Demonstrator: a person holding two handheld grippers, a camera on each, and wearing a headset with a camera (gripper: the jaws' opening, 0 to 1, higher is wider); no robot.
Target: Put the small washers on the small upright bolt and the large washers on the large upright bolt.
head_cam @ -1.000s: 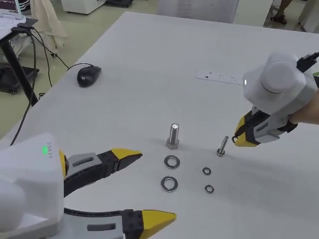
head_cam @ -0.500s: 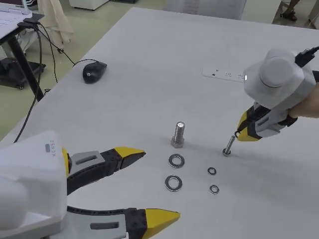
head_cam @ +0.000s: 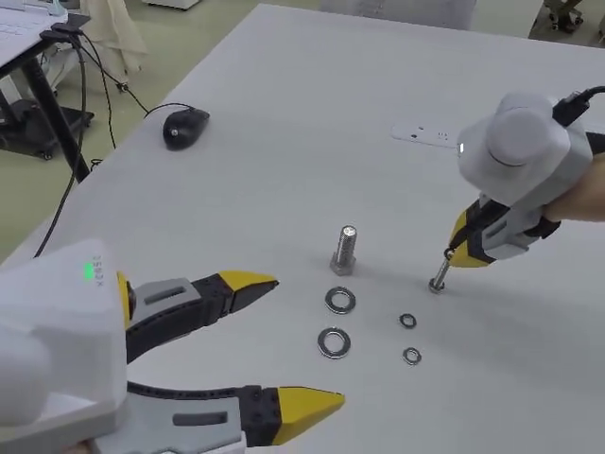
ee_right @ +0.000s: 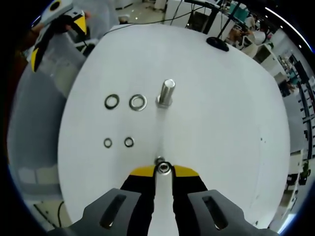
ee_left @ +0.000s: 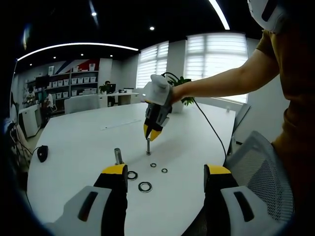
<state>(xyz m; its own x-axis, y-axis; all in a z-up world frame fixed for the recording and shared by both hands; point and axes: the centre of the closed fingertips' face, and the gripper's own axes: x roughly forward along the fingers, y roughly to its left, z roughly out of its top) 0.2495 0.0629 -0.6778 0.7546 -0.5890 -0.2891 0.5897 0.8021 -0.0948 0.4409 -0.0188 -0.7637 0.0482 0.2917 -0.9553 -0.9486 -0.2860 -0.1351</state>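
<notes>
The large bolt (head_cam: 346,250) stands upright mid-table. Two large washers (head_cam: 340,301) (head_cam: 334,342) lie flat in front of it, and two small washers (head_cam: 407,321) (head_cam: 411,356) lie to their right. My right gripper (head_cam: 450,253) is shut on the top of the small bolt (head_cam: 441,272), which leans with its head on the table. In the right gripper view the jaws (ee_right: 163,169) pinch the small bolt (ee_right: 163,167), with the large bolt (ee_right: 166,93) beyond. My left gripper (head_cam: 288,342) hovers open at the near left, just short of the washers, holding nothing. The left gripper view has its open jaws (ee_left: 167,171) facing the washers.
A black mouse (head_cam: 185,126) lies at the far left of the white table (head_cam: 284,142). A white power strip (head_cam: 423,134) lies at the far right. A mesh chair (ee_left: 266,167) stands by the table's edge in the left gripper view.
My right gripper has come in from beside the small bolt onto its top, and the bolt now leans toward it. The left gripper has held its place and stayed open.
</notes>
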